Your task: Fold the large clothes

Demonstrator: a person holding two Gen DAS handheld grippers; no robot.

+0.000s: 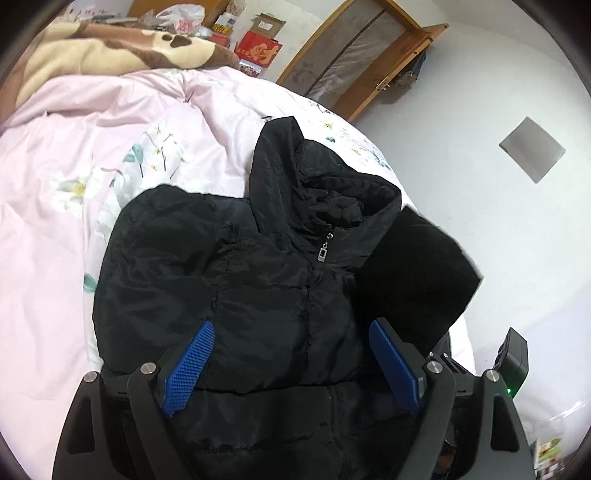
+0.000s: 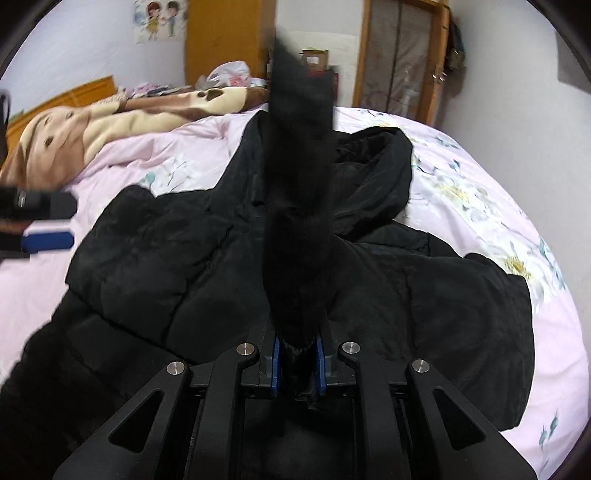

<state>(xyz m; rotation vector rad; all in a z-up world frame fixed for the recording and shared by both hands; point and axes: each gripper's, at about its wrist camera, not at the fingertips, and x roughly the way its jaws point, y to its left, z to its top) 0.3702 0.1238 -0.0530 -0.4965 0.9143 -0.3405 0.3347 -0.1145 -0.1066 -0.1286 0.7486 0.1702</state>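
A black hooded puffer jacket (image 1: 229, 280) lies front up on the pink floral bed cover (image 1: 74, 155), its zip pull (image 1: 322, 254) just below the hood (image 1: 332, 192). My left gripper (image 1: 291, 325) hangs open over the jacket's chest, blue pads (image 1: 192, 363) wide apart with nothing between them. My right gripper (image 2: 298, 350) is shut on a black sleeve (image 2: 299, 206), which rises blurred from the jaws above the jacket (image 2: 147, 266). The same sleeve (image 1: 417, 273) shows at the right of the left wrist view. The left gripper's blue pad (image 2: 46, 239) enters the right wrist view at the far left.
A brown and cream blanket (image 2: 110, 122) is heaped at the head of the bed. A wooden-framed door (image 2: 400, 55), boxes and a plastic bag (image 1: 181, 18) stand behind the bed. White floor (image 1: 498, 221) lies beyond the bed's right edge.
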